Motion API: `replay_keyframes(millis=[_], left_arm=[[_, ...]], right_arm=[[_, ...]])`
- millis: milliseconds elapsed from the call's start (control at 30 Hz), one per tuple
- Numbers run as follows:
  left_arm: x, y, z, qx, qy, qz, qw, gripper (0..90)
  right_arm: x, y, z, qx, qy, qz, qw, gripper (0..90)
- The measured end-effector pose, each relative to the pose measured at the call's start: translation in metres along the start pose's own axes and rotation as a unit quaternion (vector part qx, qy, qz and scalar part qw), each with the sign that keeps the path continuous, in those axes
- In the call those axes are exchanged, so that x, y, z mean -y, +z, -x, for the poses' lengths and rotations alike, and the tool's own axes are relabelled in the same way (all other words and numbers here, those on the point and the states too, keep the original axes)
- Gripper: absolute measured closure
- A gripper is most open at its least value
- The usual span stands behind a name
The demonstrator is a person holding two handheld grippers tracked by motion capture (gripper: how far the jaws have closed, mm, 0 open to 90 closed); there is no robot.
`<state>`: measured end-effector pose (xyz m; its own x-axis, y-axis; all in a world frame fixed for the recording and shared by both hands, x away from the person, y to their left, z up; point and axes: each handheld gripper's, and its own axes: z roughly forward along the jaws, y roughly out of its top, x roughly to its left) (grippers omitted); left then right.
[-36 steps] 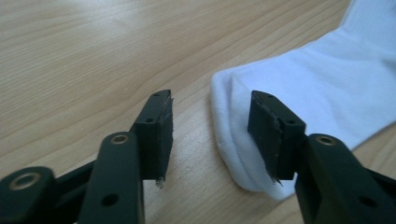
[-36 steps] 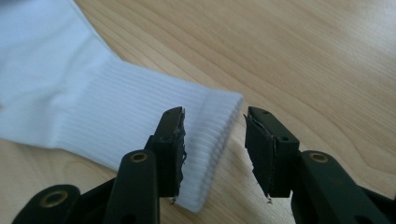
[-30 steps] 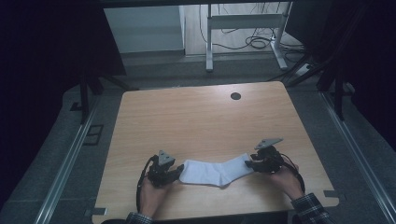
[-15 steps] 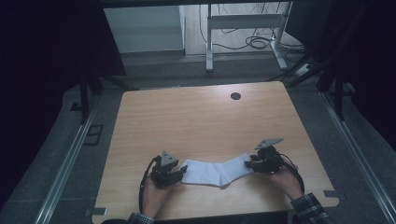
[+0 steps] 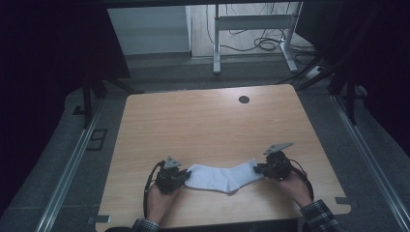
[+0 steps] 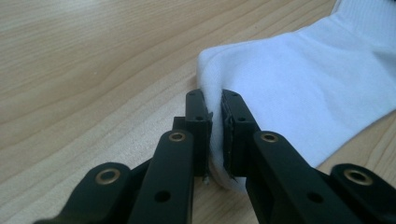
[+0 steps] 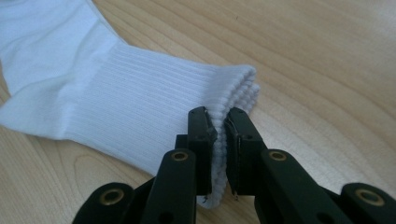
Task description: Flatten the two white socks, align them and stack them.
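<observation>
1. A white ribbed cotton sock (image 5: 220,177) lay flat near the front edge of the pale wood-grain tabletop (image 5: 208,125), stretched crosswise between the two hand-held tools.
2. The black two-jaw left gripper (image 5: 181,176) had just been closing, and its pads pinched the smooth toe end of the sock (image 6: 289,88) with cloth squeezed between them.
3. The black two-jaw right gripper (image 5: 259,169) had likewise just been closing; in the right gripper view its pads clamped the folded ribbed cuff (image 7: 233,93).
4. In the high view each of the person's hands came in from the bottom edge, the right with a checked sleeve (image 5: 320,217) showing at the wrist.
5. A small dark round hole (image 5: 244,99) sat near the far edge of the tabletop, well apart from the sock.
</observation>
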<state>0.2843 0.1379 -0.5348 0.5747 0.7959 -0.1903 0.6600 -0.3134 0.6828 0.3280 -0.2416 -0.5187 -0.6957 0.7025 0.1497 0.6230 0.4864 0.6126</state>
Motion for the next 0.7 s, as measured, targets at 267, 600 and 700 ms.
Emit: replay_keyframes(millis=[267,600,700], left_arm=[[-0.029,-0.011,-0.008,-0.017,0.022,0.018,0.9995,82.8],[-0.068,0.000,-0.034,-0.049,0.027,0.020,0.9982,82.4],[-0.074,0.012,-0.042,-0.062,0.025,0.011,0.9977,82.2]], right_arm=[[-0.021,-0.009,0.002,0.012,-0.007,0.028,0.9995,81.2],[-0.065,-0.002,0.018,0.042,-0.006,0.046,0.9980,81.1],[-0.075,0.007,0.025,0.050,0.002,0.045,0.9977,81.0]])
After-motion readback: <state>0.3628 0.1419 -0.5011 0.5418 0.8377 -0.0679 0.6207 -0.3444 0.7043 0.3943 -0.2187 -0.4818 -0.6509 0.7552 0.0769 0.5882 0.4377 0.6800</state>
